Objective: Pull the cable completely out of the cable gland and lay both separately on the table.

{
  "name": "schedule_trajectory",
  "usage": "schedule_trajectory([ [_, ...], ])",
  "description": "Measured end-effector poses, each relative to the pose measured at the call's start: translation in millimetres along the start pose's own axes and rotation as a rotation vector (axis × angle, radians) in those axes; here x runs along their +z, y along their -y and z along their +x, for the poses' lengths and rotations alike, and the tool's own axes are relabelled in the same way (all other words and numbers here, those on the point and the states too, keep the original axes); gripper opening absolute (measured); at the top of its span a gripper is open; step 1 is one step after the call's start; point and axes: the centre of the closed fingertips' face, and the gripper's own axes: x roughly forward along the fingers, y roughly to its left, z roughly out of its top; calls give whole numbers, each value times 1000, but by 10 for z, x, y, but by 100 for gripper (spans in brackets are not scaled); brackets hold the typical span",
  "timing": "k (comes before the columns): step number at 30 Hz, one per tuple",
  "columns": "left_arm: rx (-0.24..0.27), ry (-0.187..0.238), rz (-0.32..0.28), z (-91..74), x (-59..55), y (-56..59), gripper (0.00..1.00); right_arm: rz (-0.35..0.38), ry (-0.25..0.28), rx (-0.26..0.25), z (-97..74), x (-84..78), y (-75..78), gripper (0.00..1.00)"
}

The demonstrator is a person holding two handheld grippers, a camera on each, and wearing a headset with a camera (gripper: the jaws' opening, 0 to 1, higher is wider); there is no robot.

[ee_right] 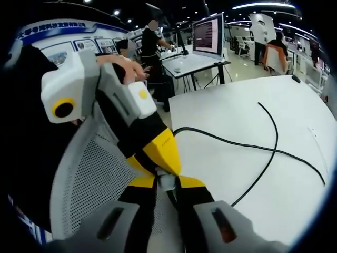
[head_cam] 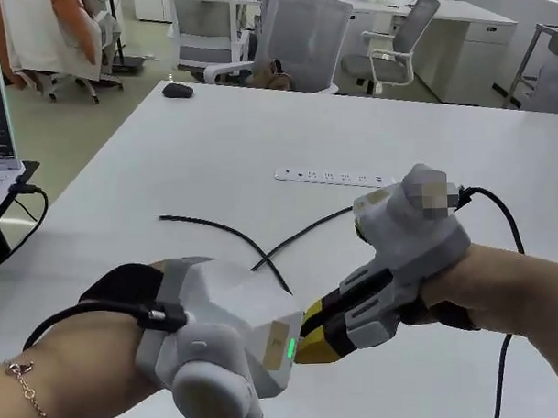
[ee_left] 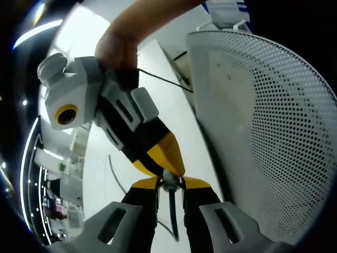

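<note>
My left gripper and right gripper both clamp the gland tip to tip; cable lies crossed on table

Grey mesh chairs stand behind the white table.

An office: swivel chairs, desks, a monitor.

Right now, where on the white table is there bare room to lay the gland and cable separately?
Free: the wide stretch of white table between the crossing thin black cables and the black mouse, left of the white power strip. Crowded: the near edge, where the left gripper and right gripper grip the small grey cable gland.
</note>
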Motion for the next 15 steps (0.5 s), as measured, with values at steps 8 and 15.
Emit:
schedule_trajectory([
  [8,-43,11,-30,95,-18,118,18,-22,-55,-8,97,-175,-21,13],
  [15,-117,37,-229,169,-64,242,17,-61,-98,-79,198,-285,-49,12],
])
